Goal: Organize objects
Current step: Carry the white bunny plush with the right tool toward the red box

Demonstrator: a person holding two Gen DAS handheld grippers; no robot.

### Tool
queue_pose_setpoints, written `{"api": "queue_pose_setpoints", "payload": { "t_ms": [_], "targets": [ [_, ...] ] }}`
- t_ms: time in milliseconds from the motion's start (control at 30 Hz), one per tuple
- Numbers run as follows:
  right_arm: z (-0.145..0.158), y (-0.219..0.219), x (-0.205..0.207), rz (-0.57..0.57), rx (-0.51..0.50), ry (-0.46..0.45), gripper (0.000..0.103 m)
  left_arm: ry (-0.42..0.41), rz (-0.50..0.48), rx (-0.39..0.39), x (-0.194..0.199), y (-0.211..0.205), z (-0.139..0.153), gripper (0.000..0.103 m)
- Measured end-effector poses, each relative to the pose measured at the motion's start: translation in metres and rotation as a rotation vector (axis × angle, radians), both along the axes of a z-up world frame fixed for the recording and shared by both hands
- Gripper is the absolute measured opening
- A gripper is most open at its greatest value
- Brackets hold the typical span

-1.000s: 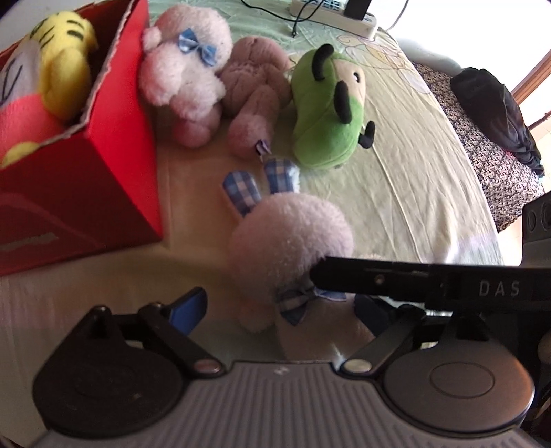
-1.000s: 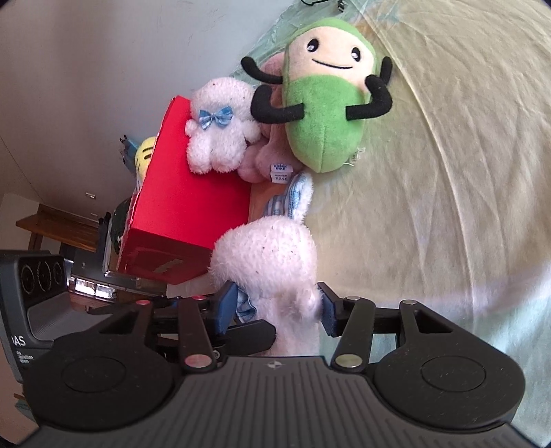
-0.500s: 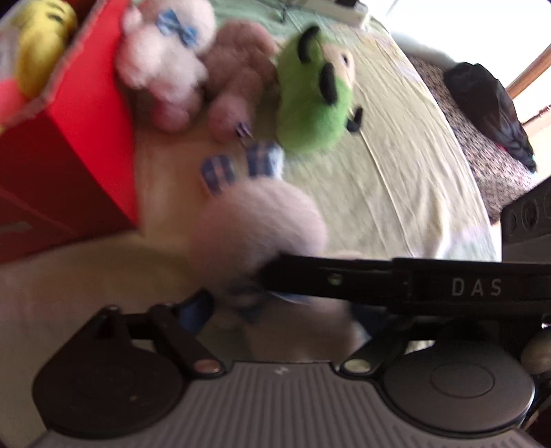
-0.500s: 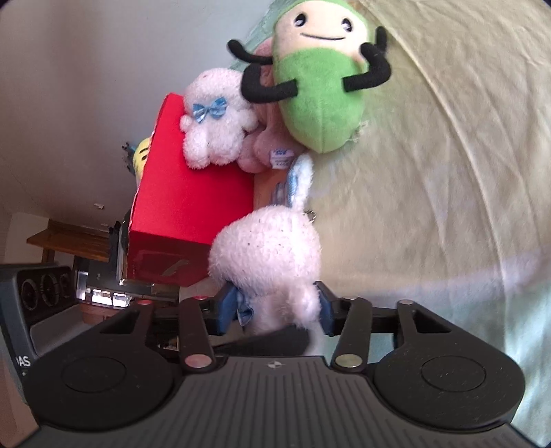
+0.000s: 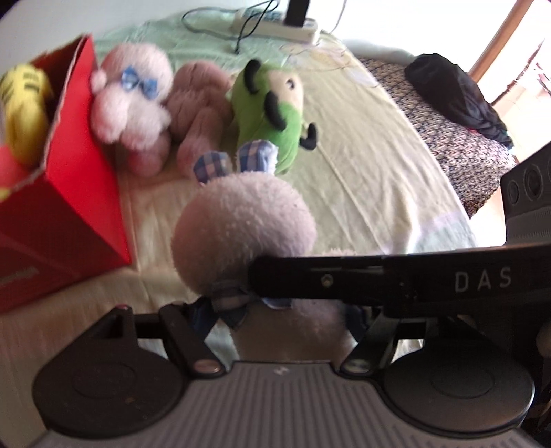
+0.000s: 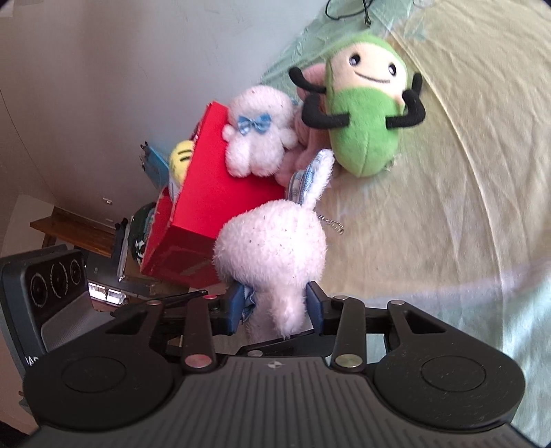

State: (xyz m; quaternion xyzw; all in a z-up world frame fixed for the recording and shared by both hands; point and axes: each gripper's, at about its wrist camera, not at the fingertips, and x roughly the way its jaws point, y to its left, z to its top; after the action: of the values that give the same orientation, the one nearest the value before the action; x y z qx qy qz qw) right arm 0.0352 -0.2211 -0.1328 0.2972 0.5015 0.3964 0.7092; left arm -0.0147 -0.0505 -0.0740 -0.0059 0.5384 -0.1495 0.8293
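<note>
A white bunny plush [image 5: 241, 224] with checked ears and a blue bow is held over the bed, close to the red box [image 5: 69, 193]. My right gripper [image 6: 275, 303] is shut on the white bunny plush [image 6: 272, 248], with its blue pads pressed on the narrow lower body. My left gripper [image 5: 277, 318] comes from the other side, its pads against the same body below the bow. The right gripper's black body crosses the left wrist view and hides part of the bunny. The box holds a yellow plush [image 5: 20, 110].
Against the box [image 6: 206, 193] lean a white plush with a blue bow [image 5: 131, 96], a pink-brown plush [image 5: 199, 100] and a green plush [image 5: 272, 113]. A power strip [image 5: 275, 26] lies at the far edge of the bed. On the patterned cover to the right rests a black bag [image 5: 454, 96].
The left gripper's fingers have drawn in around the bunny's body. Both grippers have moved together with the bunny, which now hangs clear of the sheet.
</note>
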Motion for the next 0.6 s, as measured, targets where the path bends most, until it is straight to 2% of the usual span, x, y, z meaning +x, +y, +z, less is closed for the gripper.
{"api": "queue_pose_setpoints", "payload": {
  "t_ms": [267,600],
  "targets": [
    [0.046,0.02,-0.02,-0.072,-0.019,-0.184,0.042,-0.13,-0.081,-0.049,-0.007,0.018,0.037,0.073],
    [0.082,0.069,-0.04,-0.135,-0.039,-0.337,0.042,-0.223,-0.12,-0.124,-0.017,0.078,0.063,0.073]
  ]
}}
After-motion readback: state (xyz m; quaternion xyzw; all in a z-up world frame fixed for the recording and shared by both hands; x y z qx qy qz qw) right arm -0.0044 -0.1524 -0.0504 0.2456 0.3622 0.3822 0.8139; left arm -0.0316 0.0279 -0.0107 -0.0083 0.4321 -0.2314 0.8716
